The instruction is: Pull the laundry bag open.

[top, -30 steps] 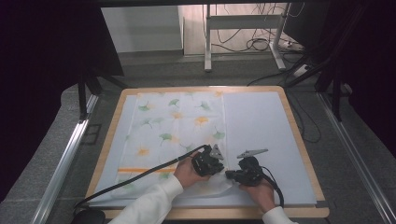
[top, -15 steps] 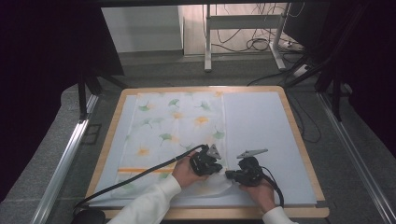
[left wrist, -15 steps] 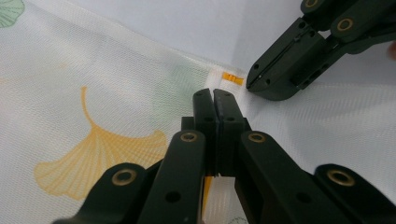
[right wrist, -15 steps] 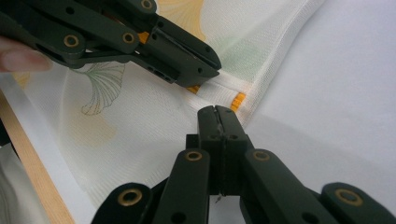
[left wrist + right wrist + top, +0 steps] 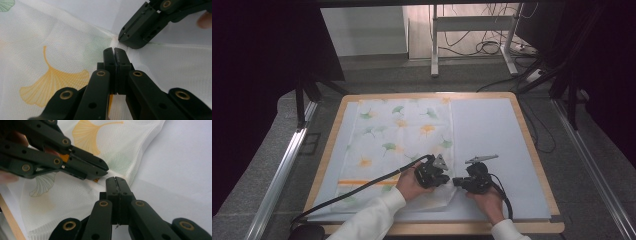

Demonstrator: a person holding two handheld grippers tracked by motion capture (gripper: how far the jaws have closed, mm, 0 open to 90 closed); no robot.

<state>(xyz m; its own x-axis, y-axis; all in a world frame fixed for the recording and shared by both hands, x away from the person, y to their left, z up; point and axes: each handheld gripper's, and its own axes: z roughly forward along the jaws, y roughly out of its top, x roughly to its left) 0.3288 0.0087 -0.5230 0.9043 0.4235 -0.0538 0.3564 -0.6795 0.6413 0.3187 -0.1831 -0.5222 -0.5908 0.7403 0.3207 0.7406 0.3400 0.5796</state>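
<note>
White mesh cloth [image 5: 399, 145] with green and yellow ginkgo leaves lies flat on the left half of the pale table mat [image 5: 492, 130], wooden rim around it. High view: both hands sit at the cloth's near right corner. Left gripper [image 5: 447, 179] and right gripper [image 5: 456, 182] point at each other, tips nearly touching, over the cloth's right edge.

Left gripper view: own jaws of the left gripper [image 5: 114, 51] pressed flat together, tips resting on the cloth [image 5: 50, 50] right at its edge seam. Can't tell whether any fabric is pinched between them. Right gripper [image 5: 122, 36] comes in from top right, jaws closed too, tip just beside the same seam.

Right gripper view: right gripper [image 5: 115, 179] jaws fully together, tips at the cloth [image 5: 120, 147] edge where it meets the mat [image 5: 180, 165]. Left gripper [image 5: 106, 171] crosses from the left, closed, an orange scrap showing under it.
</note>
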